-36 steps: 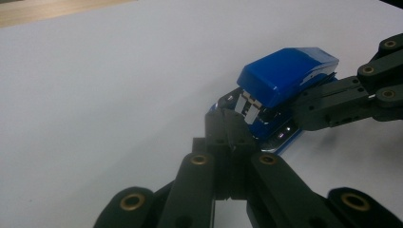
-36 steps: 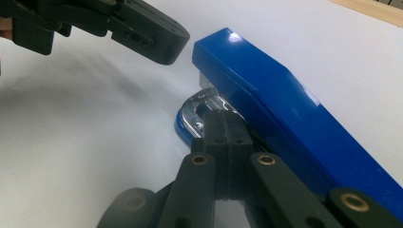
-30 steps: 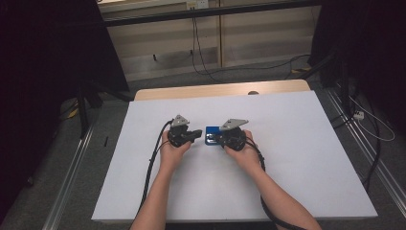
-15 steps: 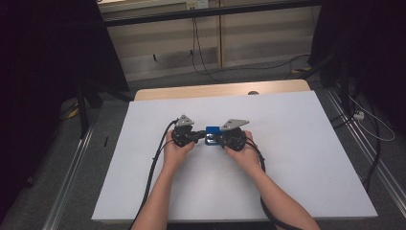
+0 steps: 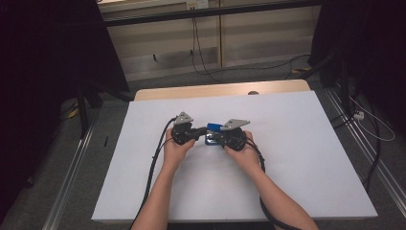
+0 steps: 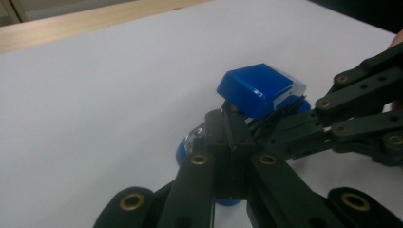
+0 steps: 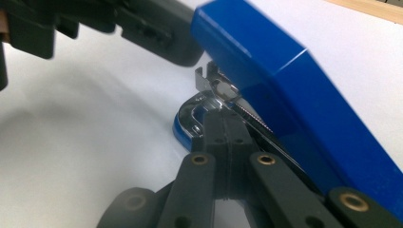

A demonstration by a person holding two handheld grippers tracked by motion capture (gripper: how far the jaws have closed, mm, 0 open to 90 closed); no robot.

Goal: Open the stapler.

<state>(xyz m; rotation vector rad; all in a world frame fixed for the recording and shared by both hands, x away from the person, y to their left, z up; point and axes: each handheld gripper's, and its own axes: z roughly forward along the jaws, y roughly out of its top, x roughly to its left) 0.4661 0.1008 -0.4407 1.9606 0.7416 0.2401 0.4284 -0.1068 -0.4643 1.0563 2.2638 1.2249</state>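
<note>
A blue stapler (image 5: 214,128) lies mid-table on the white surface, between my two grippers. Its blue top (image 6: 256,88) is tilted up off the base, and the metal staple channel (image 7: 216,83) shows under it. My left gripper (image 5: 204,135) comes in from the left, jaws shut, with its tip (image 6: 229,124) under the raised top at the chrome front of the base. My right gripper (image 5: 213,137) comes in from the right, also shut, its tip (image 7: 222,124) against the metal just below the blue top (image 7: 285,85). No part is visibly clamped between either pair of pads.
White sheet (image 5: 297,158) covers the table, with a strip of bare wood (image 5: 220,90) along the far edge. Metal rails run along both sides on the floor, and cables (image 5: 368,129) lie to the right. Both forearms enter from the near edge.
The stapler's blue top has tipped upward between the grippers and looks smaller from above. Both hands have stayed almost in place.
</note>
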